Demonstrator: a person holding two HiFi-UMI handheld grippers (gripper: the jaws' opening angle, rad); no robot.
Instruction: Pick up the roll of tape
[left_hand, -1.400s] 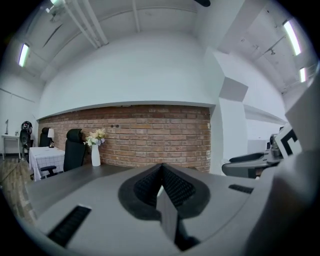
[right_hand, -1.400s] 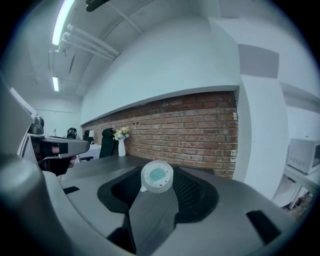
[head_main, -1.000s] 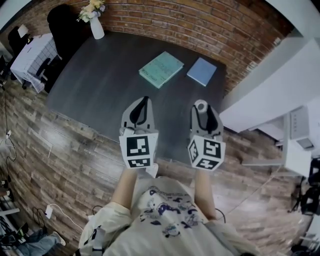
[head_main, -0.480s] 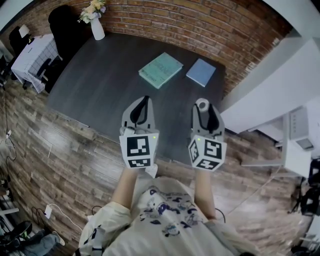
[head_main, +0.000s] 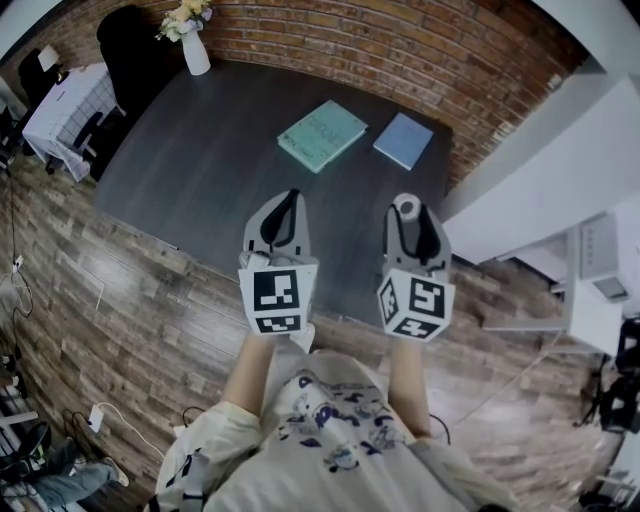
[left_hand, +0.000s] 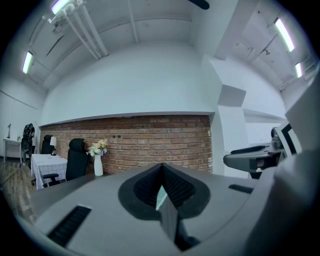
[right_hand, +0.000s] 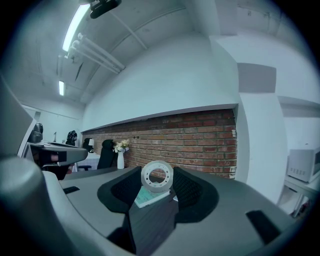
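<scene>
Your right fingers (right_hand: 192, 192) pinch the roll of tape (right_hand: 157, 176), which partly covers the green book (right_hand: 149, 198); your left fingers (left_hand: 147, 187) are closed on nothing.

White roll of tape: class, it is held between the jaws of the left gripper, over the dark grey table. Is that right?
No. The white roll of tape is held between the jaws of the right gripper, not the left, over the dark grey table. The right gripper view shows it.
</scene>
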